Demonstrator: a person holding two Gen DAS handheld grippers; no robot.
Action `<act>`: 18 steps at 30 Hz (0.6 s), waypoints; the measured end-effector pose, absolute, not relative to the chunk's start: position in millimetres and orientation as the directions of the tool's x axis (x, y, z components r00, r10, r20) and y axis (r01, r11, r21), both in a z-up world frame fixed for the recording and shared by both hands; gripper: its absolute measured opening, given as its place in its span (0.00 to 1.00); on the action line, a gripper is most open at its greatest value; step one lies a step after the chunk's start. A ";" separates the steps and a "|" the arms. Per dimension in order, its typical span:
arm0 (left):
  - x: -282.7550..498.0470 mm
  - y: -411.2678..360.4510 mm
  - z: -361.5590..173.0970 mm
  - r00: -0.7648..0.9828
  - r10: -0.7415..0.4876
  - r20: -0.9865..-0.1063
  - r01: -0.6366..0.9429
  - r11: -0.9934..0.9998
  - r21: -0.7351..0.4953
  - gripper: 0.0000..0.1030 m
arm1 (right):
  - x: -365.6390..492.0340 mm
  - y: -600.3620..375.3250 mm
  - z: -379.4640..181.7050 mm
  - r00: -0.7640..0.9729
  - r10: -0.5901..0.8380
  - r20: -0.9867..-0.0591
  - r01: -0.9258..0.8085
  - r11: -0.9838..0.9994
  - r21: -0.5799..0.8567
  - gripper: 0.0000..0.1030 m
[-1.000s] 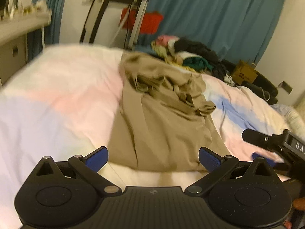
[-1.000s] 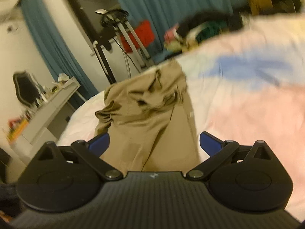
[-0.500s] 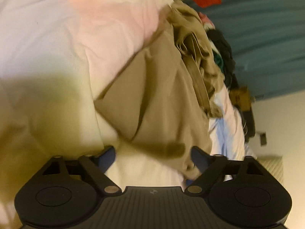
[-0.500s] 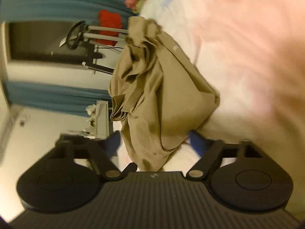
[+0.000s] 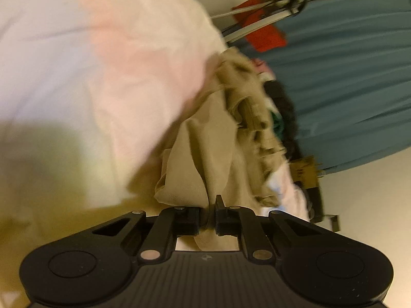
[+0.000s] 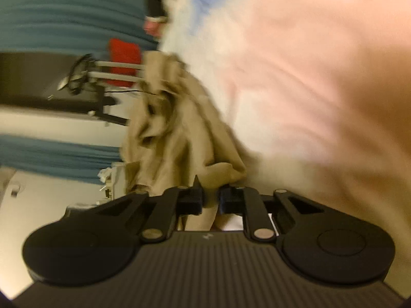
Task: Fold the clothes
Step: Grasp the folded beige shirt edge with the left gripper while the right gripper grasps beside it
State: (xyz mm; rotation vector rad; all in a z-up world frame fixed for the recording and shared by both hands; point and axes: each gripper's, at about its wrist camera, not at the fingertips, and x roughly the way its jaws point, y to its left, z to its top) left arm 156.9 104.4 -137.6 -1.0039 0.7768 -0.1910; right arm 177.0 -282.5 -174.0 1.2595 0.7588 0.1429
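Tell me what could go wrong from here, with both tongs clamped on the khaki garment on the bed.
1. The left tongs and right tongs each pinch only a bunched edge of the khaki garment, so cloth could slip out when lifted.
2. The far end is crumpled; lifting may carry those creases into the fold.
3. The garment lies close to the pile of other clothes; dragging it may snag or pull them along.

looks like someone's bedroom: a bed (image 5: pixel 108 59) with pastel sheets, teal curtains (image 5: pixel 354 82), a clothes pile (image 5: pixel 285 107) and a dresser (image 6: pixel 113 179) by the wall.
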 end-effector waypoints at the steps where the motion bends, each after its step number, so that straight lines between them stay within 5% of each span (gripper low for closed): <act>1: 150.7 105.1 -131.4 0.730 -0.489 -0.477 -0.177 0.540 -0.823 0.10 | 176.2 -282.2 -167.8 0.761 0.491 -0.424 0.275 0.348 0.896 0.12; 10: 91.0 110.6 -76.1 0.786 -0.542 -0.296 0.006 0.486 -0.874 0.07 | 132.5 -292.8 -99.2 0.809 0.507 -0.298 0.080 0.407 0.910 0.10; 18: -33.4 91.7 -42.3 0.778 -0.556 -0.293 0.020 0.487 -0.873 0.07 | 1.8 -306.3 -52.4 0.845 0.474 -0.246 -0.004 0.467 0.884 0.10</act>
